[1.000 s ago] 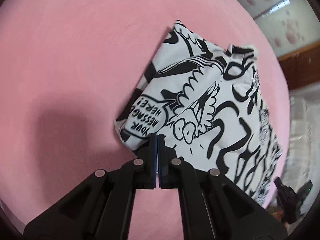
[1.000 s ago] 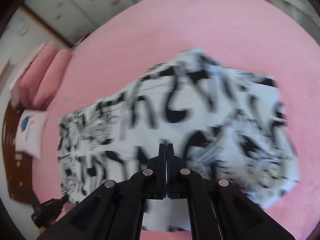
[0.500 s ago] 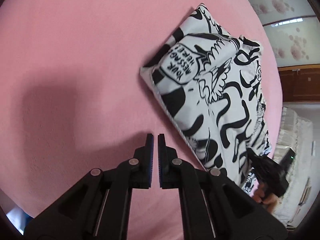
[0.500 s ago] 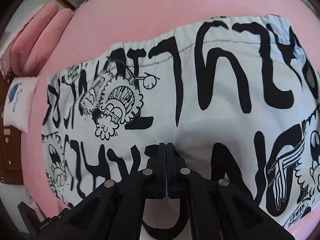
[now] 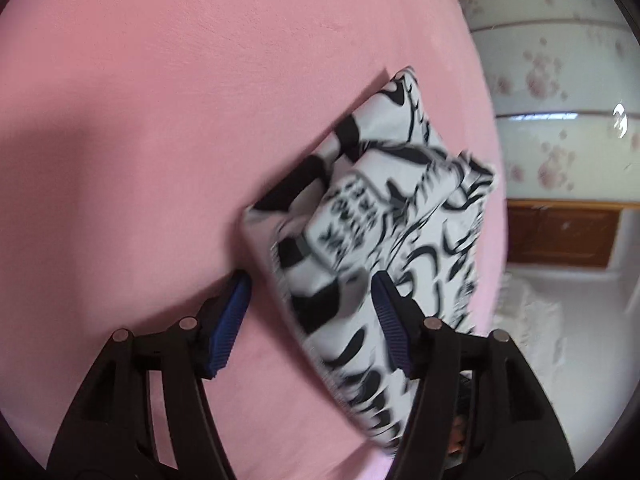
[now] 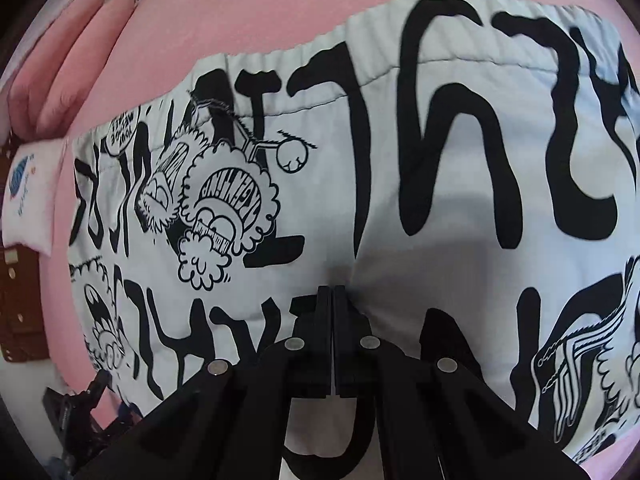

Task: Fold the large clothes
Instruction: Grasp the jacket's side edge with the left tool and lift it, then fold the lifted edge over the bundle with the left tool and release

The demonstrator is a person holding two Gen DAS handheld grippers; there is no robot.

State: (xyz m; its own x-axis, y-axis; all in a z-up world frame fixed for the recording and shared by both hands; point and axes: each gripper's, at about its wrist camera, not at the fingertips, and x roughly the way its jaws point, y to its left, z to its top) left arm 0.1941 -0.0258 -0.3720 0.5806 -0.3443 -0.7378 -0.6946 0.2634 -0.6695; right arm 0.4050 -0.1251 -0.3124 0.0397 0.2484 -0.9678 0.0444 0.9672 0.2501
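White-black garment — apparently diagonal, blurred.

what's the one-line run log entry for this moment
left gripper: open over garment edge | right gripper: shut, on printed garment | pink bed

I see a pink bedspread filling the near view, pink pillows at far left, a white cushion beside them, and a brown wooden cabinet far right.
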